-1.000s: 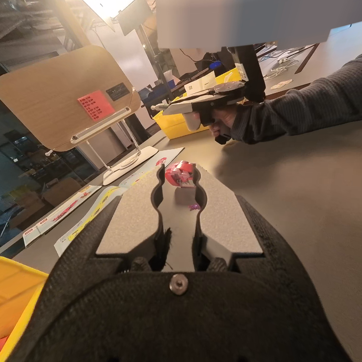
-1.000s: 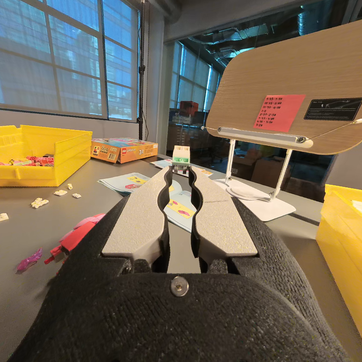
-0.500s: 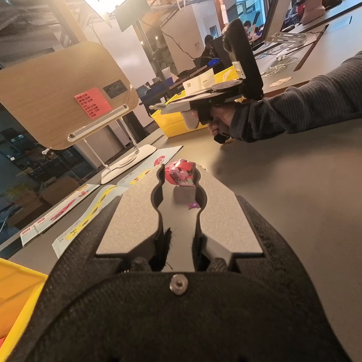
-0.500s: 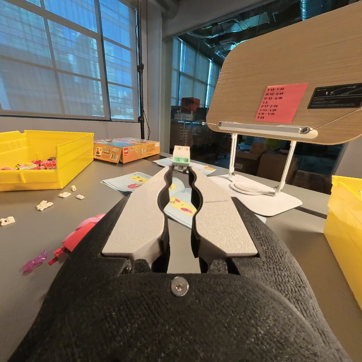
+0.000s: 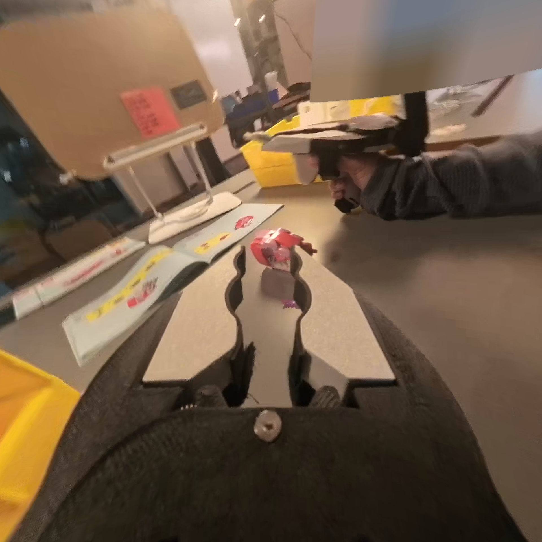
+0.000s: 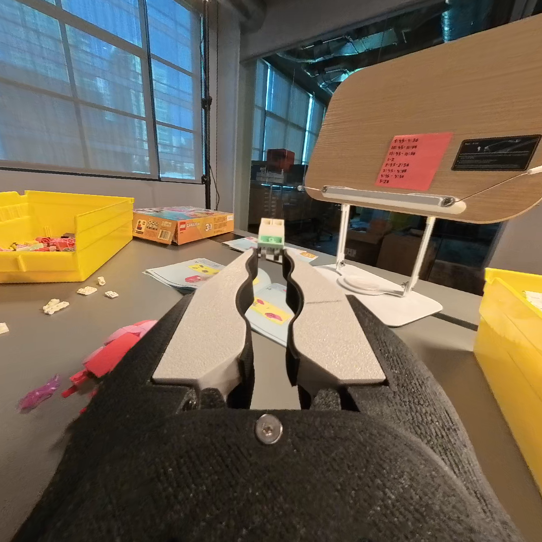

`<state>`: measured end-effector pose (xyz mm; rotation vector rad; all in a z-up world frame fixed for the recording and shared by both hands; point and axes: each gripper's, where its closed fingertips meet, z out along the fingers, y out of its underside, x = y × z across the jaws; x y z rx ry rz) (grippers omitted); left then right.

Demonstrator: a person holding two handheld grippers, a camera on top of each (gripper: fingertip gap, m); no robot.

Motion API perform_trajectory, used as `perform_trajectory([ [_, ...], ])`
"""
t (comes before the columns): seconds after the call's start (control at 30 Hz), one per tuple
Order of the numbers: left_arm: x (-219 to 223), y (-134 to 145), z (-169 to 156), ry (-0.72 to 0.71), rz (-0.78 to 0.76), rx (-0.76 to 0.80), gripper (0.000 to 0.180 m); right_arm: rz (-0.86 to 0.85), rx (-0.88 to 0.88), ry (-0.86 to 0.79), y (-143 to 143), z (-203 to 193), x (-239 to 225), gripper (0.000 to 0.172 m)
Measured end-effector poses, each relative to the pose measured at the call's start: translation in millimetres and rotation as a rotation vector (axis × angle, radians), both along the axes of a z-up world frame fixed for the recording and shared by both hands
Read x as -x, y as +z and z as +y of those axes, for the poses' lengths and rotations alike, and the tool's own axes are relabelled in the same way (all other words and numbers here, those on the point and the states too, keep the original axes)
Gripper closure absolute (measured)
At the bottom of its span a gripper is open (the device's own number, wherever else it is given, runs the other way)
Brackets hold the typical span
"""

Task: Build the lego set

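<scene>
My left gripper (image 5: pixel 268 255) is open, low over the grey table (image 5: pixel 440 293). A red and pink brick model (image 5: pixel 274 245) sits on the table just beyond the tips, partly behind the right fingertip (image 5: pixel 296 264) and clear of the left one. It also shows in the right wrist view (image 6: pixel 117 349), blurred. A small purple piece (image 5: pixel 290 304) lies under the fingers. My right gripper (image 6: pixel 270 255) is shut on a small brick assembly (image 6: pixel 271 231), white on top, green in the middle, dark below. In the left wrist view the right gripper (image 5: pixel 293 140) is held above the table by a hand.
A wooden board on a white stand (image 6: pixel 381 296) is ahead on the right, with open booklets (image 6: pixel 187 269) before it. Yellow bins stand at the left (image 6: pixel 58 234) and right (image 6: pixel 513 337). An orange box (image 6: pixel 181 225) and small white pieces (image 6: pixel 85 290) lie at the left. My right fingertips sit around 20 cm from my left ones.
The left view has swung and blurred: the red model went from centred between the tips to the right fingertip, and the jaws stand slightly wider. The right gripper still holds its assembly.
</scene>
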<state>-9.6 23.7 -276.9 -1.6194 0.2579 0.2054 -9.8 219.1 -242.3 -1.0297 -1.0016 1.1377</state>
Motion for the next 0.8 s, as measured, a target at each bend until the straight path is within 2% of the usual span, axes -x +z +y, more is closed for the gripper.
perform_trajectory([
  [0.07,11.1,0.9,13.6,0.102,-0.145,0.064,0.148,0.007,-0.028,-0.028,0.9,1.3,-0.7,0.157],
  [0.13,18.2,-10.7,35.3,0.183,-0.254,0.227,0.134,0.008,-0.055,-0.034,1.7,-0.9,-0.7,0.157],
  [0.17,17.6,-18.4,46.8,0.199,-0.298,0.326,0.129,0.005,-0.067,-0.033,1.6,-2.4,-0.3,0.157],
  [0.2,11.3,-22.5,58.1,0.172,-0.334,0.409,0.135,0.002,-0.079,-0.032,1.4,-3.9,0.0,0.157],
  [0.3,9.8,-11.5,86.3,0.193,-0.321,0.487,0.139,0.0,-0.111,-0.031,2.1,-7.0,-0.2,0.157],
  [0.37,15.3,-13.9,96.9,0.255,-0.312,0.576,0.123,0.001,-0.126,-0.033,2.9,-6.2,-2.4,0.157],
  [0.47,16.2,-28.3,107.9,0.319,-0.388,0.73,0.096,0.01,-0.13,-0.037,4.7,-5.5,-3.9,0.157],
  [0.57,20.3,-57.9,102.4,0.418,-0.363,0.926,0.084,0.016,-0.114,-0.038,5.5,-3.4,-5.2,0.157],
  [0.67,18.0,-74.7,101.3,0.454,-0.348,0.984,0.09,0.025,-0.097,-0.033,6.8,-2.5,-6.5,0.157],
  [0.8,13.1,-76.9,103.3,0.423,-0.399,0.964,0.116,0.028,-0.093,-0.029,7.7,-3.1,-7.0,0.157],
])
